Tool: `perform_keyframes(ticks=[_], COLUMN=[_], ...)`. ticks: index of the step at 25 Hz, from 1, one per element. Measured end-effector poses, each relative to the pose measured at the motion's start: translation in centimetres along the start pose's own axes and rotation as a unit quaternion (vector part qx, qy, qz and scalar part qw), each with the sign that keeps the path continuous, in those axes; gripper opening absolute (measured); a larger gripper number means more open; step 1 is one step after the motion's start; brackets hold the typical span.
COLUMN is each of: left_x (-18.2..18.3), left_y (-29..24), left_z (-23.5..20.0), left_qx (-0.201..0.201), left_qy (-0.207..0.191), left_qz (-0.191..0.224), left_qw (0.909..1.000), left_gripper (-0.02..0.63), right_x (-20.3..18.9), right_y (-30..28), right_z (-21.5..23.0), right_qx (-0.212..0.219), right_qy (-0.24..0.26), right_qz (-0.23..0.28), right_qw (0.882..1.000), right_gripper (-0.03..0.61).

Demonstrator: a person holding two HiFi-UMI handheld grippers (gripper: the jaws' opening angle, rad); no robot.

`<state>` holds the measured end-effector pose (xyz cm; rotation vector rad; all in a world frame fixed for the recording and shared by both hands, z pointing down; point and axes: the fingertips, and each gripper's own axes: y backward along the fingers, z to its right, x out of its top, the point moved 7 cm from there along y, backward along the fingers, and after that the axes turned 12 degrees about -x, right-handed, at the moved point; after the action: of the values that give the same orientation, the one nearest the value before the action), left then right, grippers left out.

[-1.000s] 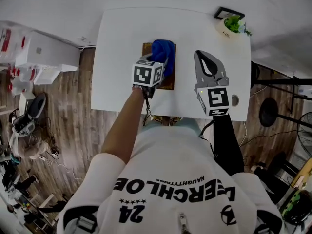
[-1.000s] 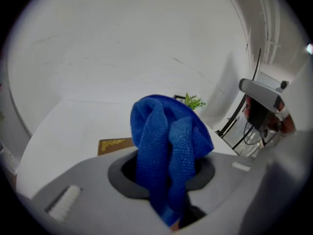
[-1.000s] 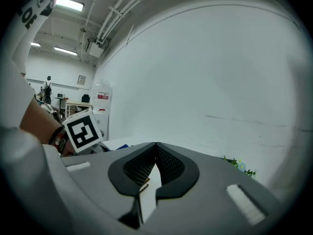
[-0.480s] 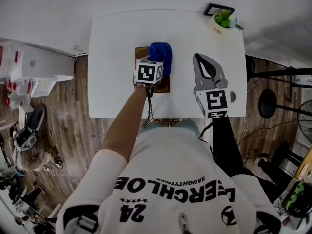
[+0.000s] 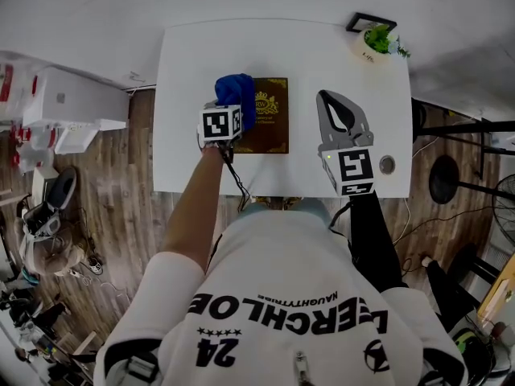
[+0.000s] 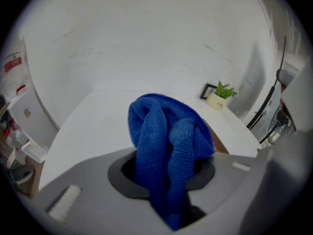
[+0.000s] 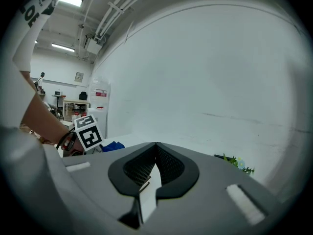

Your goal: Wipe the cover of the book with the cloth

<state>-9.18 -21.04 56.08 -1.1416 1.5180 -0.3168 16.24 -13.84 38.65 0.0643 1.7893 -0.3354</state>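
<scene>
1. The cloth [image 5: 236, 95] is coming off the middle of the book [image 5: 269, 119]: a second ago it was covering most of the cover, and now it is sitting bunched over the book's left edge, leaving the gold emblem showing.
2. That is reading as one leftward stroke finishing; the part right of the emblem is probably still waiting for a pass.
3. The left gripper [image 5: 225, 117] is clamping the blue cloth between its jaws, with folds spilling out in front of them.
4. The left forearm is reaching forward to the book's near-left corner, the gripper pointing away from the person.
5. The right gripper [image 5: 334, 107] is hovering to the right of the book, well apart from it, jaws pressed together on nothing.
6. The book is lying flat on the white table [image 5: 193, 55], cover up.
</scene>
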Motion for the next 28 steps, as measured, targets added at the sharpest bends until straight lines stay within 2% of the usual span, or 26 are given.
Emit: perform_keyframes(ticks=[3,7,10,13,15,17,20,26,28], left_x=[-0.2,0.2,1.3,2.1,1.9,1.2,-0.9,-1.3,-1.3], left_y=[0.5,0.6,0.9,0.7,0.3,-0.7,-2.3,-2.2,-1.8], left_z=[-0.9,-0.1,2.4,6.1,8.2,10.1,11.2,10.8,9.6], left_qx=[0.015,0.01,-0.022,-0.074,-0.101,-0.115,-0.108,-0.101,-0.085], left_qy=[0.016,0.007,-0.013,-0.032,-0.036,-0.046,-0.054,-0.054,-0.061], left_qz=[0.0,0.006,0.024,0.042,0.039,0.018,-0.022,-0.022,-0.018], left_qw=[0.9998,0.9999,0.9994,0.9959,0.9935,0.9921,0.9924,0.9931,0.9943], left_gripper=[0.181,0.179,0.18,0.179,0.179,0.18,0.18,0.179,0.179], right_x=[0.1,0.1,0.2,0.0,0.0,0.1,0.1,0.0,0.1], right_y=[0.0,0.3,0.5,0.8,0.9,1.1,1.2,1.4,1.4], right_z=[-0.2,-0.4,-0.2,-0.2,-0.2,-0.2,-0.1,0.0,-0.1], right_qx=[0.001,0.0,-0.004,-0.006,-0.006,-0.007,-0.009,-0.011,-0.01], right_qy=[-0.002,-0.002,-0.002,-0.004,-0.005,-0.004,-0.002,-0.002,-0.002], right_qz=[0.0,0.003,0.003,0.0,0.0,0.001,0.001,-0.002,0.0], right_qw=[1.0,1.0,1.0,1.0,1.0,1.0,1.0,1.0,1.0], right_gripper=[0.003,0.003,0.003,0.003,0.003,0.003,0.003,0.003,0.003])
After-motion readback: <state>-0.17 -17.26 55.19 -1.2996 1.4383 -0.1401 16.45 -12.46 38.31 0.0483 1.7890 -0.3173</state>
